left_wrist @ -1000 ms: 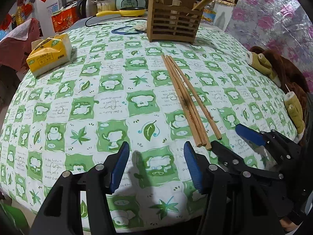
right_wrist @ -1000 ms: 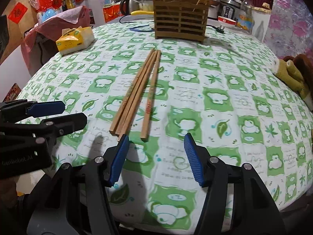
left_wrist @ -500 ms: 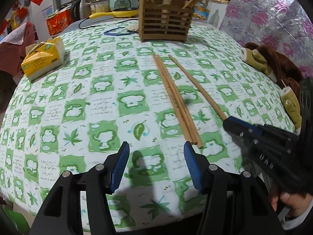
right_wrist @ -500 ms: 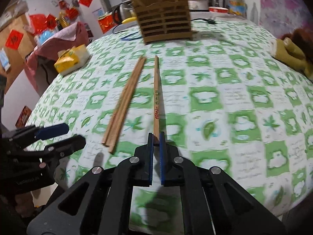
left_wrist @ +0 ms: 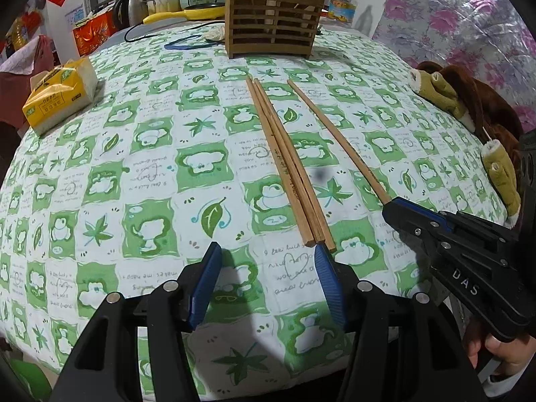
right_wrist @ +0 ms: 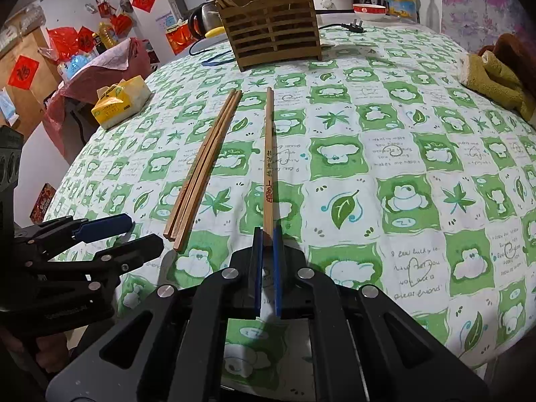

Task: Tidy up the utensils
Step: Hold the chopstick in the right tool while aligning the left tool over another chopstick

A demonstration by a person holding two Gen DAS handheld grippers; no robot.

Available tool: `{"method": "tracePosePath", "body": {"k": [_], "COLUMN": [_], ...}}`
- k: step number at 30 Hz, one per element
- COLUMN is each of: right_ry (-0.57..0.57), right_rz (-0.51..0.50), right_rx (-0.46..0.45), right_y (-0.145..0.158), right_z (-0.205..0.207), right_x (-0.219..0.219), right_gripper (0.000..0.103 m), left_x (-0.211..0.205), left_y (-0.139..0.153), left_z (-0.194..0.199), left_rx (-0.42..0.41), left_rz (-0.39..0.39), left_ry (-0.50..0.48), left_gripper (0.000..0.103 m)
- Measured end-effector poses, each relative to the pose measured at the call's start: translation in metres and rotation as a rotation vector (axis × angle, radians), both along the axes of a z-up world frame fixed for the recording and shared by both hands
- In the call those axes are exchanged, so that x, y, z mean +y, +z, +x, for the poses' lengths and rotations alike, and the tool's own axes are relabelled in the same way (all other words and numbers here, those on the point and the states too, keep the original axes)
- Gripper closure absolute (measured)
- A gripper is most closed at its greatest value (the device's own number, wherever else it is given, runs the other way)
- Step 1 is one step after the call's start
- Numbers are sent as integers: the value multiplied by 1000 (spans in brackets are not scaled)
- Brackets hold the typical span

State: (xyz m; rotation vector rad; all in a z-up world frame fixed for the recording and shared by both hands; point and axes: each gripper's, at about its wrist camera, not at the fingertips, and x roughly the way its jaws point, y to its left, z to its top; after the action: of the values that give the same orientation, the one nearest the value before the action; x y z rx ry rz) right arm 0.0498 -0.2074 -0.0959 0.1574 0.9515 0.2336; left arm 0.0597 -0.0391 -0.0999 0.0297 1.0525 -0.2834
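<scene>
Right tool (right_wrist: 266, 234) grips one chopstick (right_wrist: 268, 154), seemingly lifted.

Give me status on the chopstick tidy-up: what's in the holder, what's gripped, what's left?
Done: a few sticks already stand in the wooden holder. In hand: the right gripper is shut on the near end of a single chopstick, which looks to lie on the tablecloth. Left: three bundled chopsticks lie loose in front of the open, empty left gripper.
</scene>
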Motion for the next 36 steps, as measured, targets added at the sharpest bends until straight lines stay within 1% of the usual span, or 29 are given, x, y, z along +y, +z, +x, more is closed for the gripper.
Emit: {"method": "tracePosePath", "body": {"k": [9,14,18,25,36], "right_ry": [0,3,7,13,12], "right_rz": [-2,-4,-5,-9,-9], "right_rx": [-1,-3,-2,-2,-3], "right_y": [0,1,1,1,1], "right_z": [0,0,-1,-1,-1], "right_x": [0,-1,1,4,4], "right_gripper": [96,96,96,96,96], "left_x": [-6,6,17,5,1], "left_y": [-2,-3,-2,-4,-4], "left_z": [5,7,10,9,17], "left_rx": [-18,-43,-28,-46,-44], "left_rz": [37,84,57,81,71], "left_ry": [16,51,77,49,63], "left_gripper": [46,46,46,46,46]}}
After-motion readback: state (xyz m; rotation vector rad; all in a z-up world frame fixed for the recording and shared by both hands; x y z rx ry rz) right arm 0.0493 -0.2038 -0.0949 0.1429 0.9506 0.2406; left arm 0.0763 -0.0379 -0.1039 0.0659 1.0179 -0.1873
